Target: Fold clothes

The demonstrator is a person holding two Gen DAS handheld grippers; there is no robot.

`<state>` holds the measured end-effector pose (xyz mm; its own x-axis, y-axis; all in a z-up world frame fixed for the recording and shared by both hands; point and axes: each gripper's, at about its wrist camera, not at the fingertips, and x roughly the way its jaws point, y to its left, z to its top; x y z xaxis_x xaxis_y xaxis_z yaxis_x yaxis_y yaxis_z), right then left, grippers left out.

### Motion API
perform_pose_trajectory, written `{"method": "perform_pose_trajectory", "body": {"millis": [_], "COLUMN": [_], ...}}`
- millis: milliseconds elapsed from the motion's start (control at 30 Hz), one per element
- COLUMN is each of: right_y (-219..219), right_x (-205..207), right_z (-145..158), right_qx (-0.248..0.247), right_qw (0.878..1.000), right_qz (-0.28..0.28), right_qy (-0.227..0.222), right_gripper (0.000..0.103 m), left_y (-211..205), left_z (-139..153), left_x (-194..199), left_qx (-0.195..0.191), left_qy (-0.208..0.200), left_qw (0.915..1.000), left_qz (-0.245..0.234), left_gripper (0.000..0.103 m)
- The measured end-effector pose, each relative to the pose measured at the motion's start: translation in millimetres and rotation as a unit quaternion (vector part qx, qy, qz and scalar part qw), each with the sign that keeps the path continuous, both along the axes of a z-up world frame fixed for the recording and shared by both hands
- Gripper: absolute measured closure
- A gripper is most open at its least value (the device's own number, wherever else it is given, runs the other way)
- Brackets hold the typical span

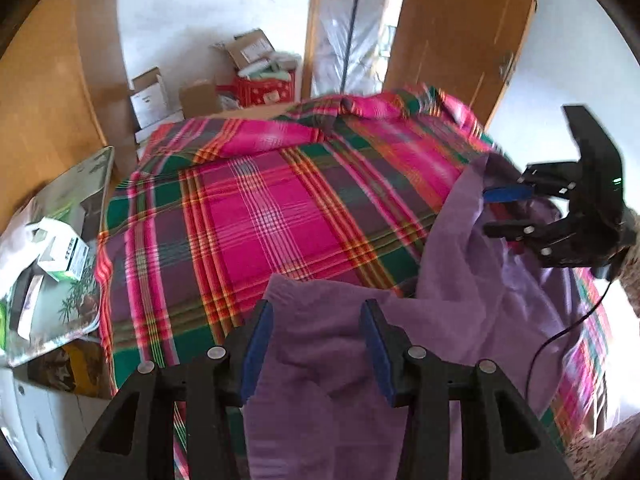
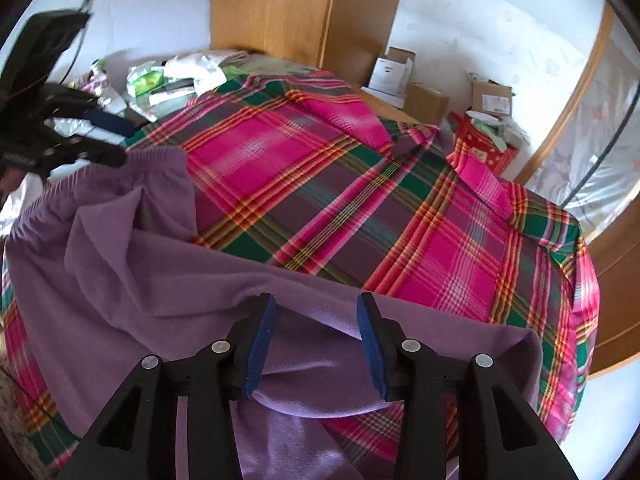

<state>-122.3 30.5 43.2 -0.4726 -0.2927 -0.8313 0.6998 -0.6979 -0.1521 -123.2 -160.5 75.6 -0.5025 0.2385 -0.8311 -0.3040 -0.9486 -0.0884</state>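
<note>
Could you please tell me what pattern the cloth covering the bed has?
The bed cloth is plaid: pink, green and purple with red-orange stripes, clearest in the right wrist view.

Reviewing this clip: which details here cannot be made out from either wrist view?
- Purple garment: its type and full shape; the near part runs under the claws and off the bottom edge in both views.
- Left claw and right claw: whether the pads actually pinch cloth; fabric lies between open jaws.
- Plaid cloth: far edge is motion-blurred in the left wrist view.
- Small boxes: label print is too small to read.
</note>
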Motion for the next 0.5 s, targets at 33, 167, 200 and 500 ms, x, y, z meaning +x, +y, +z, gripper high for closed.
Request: {"method": "perform_pose_trajectory", "body": {"millis": [33,167,200,500], "right_y": [-0.3,-3.5,-4.7,-9.3], "right_x": [-0.6,-2.7,-3.6,-15.3], "right_z": [-1.9,-9.3,-10.8,-26.0], "right_qx": [0.004,0.024,0.026,0.045], "right_qw": [1.000,0.999,0.999,0.998], "right_qz": [0.004,0.022,0.025,0.033], "right_qy": [-0.001,-0.001,-0.003,-0.018], "right_gripper": [0.057,0.057,0.057,0.056], "left_y": [-0.2,-6.6,-7.6,5.6], "left_z": [-5.4,-18.9,-21.9,-50.9], "left_x": [-5.7,-17.2,-19.2,-37.7], "left_qx": [-0.003,-0.001,0.002,-0.022], "left_qy": [-0.010,-0.035,-0.040,-0.077], "left_qw": [0.9999,0.9994,0.9992,0.9965], "left_qz": [-0.002,0.004,0.002,-0.024], "left_gripper": [0.057,0.057,0.057,0.057]}}
